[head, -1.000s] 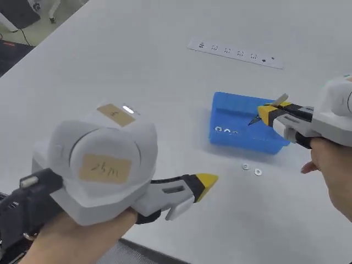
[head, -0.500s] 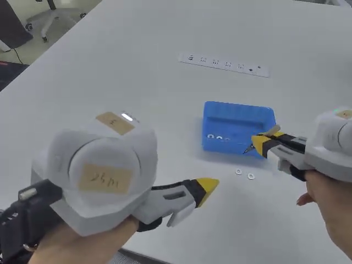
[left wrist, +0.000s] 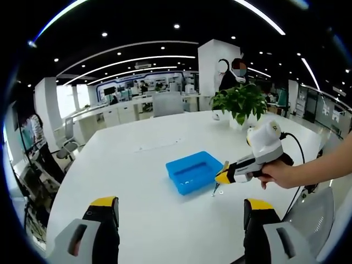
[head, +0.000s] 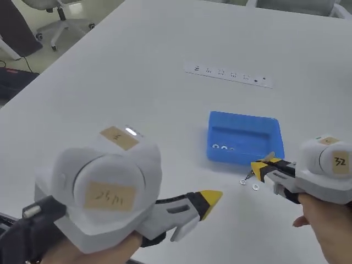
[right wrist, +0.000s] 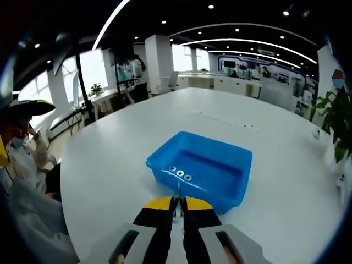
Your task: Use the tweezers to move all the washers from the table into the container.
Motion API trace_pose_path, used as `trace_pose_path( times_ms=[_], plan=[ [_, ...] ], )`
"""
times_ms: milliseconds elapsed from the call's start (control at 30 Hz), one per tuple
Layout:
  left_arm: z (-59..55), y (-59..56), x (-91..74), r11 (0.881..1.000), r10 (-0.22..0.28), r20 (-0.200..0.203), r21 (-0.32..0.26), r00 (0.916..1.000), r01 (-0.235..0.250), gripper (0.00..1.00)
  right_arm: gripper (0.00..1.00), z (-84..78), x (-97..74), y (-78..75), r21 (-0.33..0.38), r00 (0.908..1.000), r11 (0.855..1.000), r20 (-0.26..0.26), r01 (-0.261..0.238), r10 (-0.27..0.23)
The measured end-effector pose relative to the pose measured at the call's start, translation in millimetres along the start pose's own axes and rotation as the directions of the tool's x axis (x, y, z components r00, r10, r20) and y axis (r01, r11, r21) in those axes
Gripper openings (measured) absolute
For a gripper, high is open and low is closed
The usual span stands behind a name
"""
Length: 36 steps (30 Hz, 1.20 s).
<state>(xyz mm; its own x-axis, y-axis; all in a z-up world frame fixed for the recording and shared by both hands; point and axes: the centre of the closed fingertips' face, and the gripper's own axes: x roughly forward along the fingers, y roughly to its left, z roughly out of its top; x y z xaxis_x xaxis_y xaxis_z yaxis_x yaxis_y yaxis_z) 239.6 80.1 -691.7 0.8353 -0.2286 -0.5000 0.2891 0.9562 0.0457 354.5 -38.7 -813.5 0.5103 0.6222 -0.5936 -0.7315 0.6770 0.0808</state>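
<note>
- Blue rectangular plastic container (head: 245,137), head view: two small metal washers (head: 255,187) lie on the white surface (head: 165,82) just in front of it, near the right gripper (head: 258,168).
- Left gripper view: left gripper (left wrist: 179,220) spread, empty, well apart from the container.
- Right gripper view: jaws pinch slim metal tweezers (right wrist: 178,193); the container's inside reads clearly here, the loose pair better from the head, so a misjudged pinch could flick one away.

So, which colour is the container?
Blue. The container shows best in the right gripper view.
</note>
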Motion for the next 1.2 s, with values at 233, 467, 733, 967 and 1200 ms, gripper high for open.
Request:
trace_pose_path(
  times_ms=[233, 467, 733, 967, 1200],
  plan=[
    [-1.3, 0.8, -1.2, 1.000, 0.002, -0.002, 0.000, 1.0000, -0.002, 0.96, 0.03, -2.3, 4.9, -1.7, -0.005, 0.9999, 1.000, -0.012, 0.010, -0.011],
    [-3.4, 1.5, -1.2, 1.000, 0.001, -0.008, -0.002, 1.0000, -0.001, 0.96, 0.03, -3.9, 7.2, -1.8, -0.034, 0.9999, 0.999, -0.008, 0.014, -0.014],
    [-4.8, 0.0, -0.5, 1.000, -0.002, -0.015, 0.007, 0.9999, 0.002, 0.96, 0.02, -7.1, 4.6, 2.2, -0.042, 0.9998, 0.999, -0.021, -0.006, 0.005],
    [-3.4, -6.4, 0.7, 0.999, -0.019, -0.022, 0.025, 0.9996, 0.020, 0.96, 0.01, -10.3, -0.4, -1.9, -0.030, 0.9994, 1.000, -0.033, 0.003, -0.004],
    [2.5, -12.1, -0.1, 0.999, -0.028, -0.011, 0.041, 0.9995, 0.029, 0.95, 0.01, -8.3, -8.9, -3.9, -0.009, 0.9998, 1.000, -0.021, 0.005, -0.005]
  ],
)
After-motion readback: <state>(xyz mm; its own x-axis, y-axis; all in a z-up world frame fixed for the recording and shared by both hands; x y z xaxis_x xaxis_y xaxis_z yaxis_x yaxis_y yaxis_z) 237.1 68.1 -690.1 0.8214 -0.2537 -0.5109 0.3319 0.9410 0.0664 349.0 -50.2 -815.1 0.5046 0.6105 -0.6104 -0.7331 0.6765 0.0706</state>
